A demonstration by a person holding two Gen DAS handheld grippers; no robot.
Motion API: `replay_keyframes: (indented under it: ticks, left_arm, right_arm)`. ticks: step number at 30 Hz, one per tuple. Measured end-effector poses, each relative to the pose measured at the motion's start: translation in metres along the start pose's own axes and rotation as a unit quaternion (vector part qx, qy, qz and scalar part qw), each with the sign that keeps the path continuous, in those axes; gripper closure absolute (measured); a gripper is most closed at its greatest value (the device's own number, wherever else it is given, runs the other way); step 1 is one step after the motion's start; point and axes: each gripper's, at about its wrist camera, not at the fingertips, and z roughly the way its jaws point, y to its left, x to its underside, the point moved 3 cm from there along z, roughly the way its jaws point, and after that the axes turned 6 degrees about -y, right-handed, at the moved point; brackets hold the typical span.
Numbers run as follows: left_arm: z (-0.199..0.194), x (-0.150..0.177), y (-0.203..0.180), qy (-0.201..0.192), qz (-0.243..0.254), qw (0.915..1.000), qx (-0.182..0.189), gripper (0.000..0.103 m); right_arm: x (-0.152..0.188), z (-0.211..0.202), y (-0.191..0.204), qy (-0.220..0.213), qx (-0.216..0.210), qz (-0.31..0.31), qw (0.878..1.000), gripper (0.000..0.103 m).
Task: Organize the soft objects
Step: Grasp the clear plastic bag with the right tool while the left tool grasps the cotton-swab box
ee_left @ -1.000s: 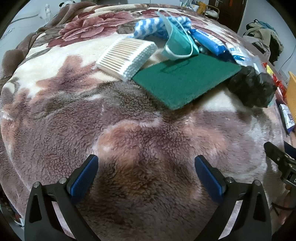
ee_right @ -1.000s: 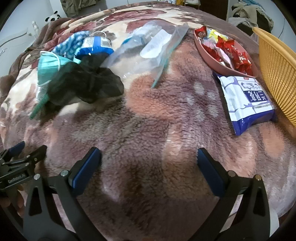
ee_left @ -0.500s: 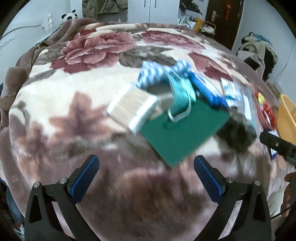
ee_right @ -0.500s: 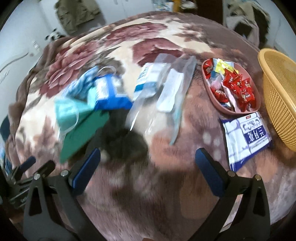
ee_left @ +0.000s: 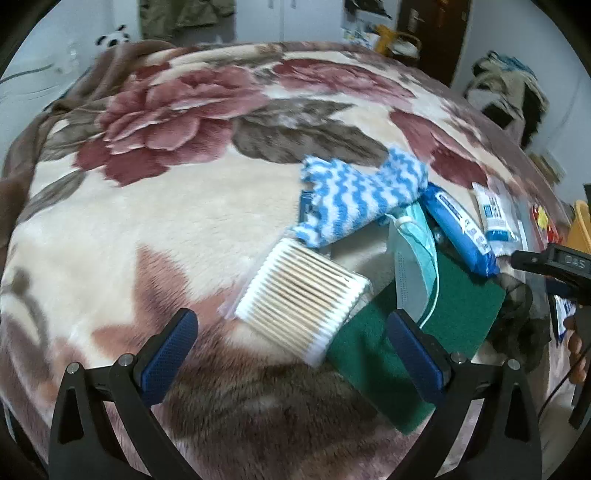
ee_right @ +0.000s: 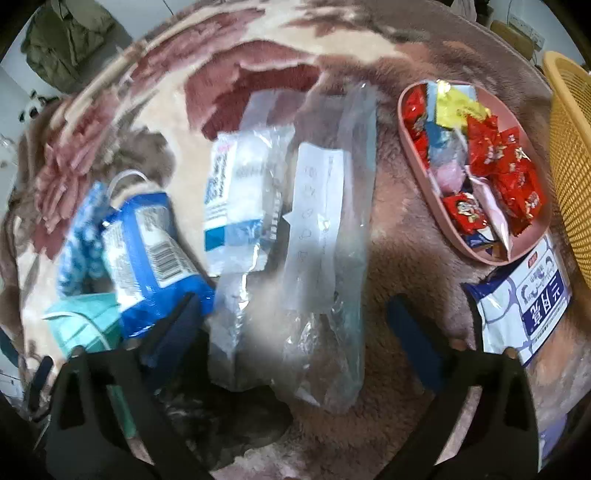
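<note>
You are working in a home bedroom: a plush floral blanket (ee_left: 177, 206) is covering the bed, a dark wooden door (ee_left: 430, 33) is standing at one o'clock, a jacket (ee_left: 184, 14) is hanging at eleven o'clock, and a panda toy (ee_left: 110, 35) is sitting nearby.

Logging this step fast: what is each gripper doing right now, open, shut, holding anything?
Left gripper: open, holding nothing, above the clear pack of wooden cotton swabs.
Right gripper: open, jaws just been closing, empty, over the clear plastic bags.
</note>
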Motion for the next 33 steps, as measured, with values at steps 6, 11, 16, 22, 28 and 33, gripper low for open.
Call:
replay_keyframes:
  ticks: [6,11,16,22,28,33]
  left_arm:
    - [0.026,-0.002,-0.004,0.026,0.039,0.9988,0.017,0.0]
    - [0.046,-0.005,0.0,0.03,0.051,0.9981,0.02,0.0]
    - [0.063,-0.003,-0.002,0.046,0.083,0.9951,0.029,0.008]
    - [0.059,0.008,0.004,0.051,0.042,0.997,0.041,0.028]
    - [0.022,0.021,0.013,0.029,-0.003,0.9995,0.013,0.029]
    - [-0.016,0.033,0.014,0.019,-0.037,0.9991,0.003,0.029]
  right_arm:
    - [0.008,-0.014,-0.003,-0.019,0.001,-0.021,1.0,0.091]
    - [0.019,-0.049,0.006,-0.083,-0.027,-0.06,0.994,0.091]
    - [0.031,-0.069,0.038,-0.106,-0.068,-0.125,0.984,0.091]
    - [0.049,-0.066,0.075,-0.073,-0.11,-0.165,0.977,0.091]
    - [0.07,-0.064,0.091,-0.053,-0.124,-0.18,0.974,0.092]
    - [0.084,-0.073,0.084,-0.05,-0.13,-0.172,0.975,0.092]
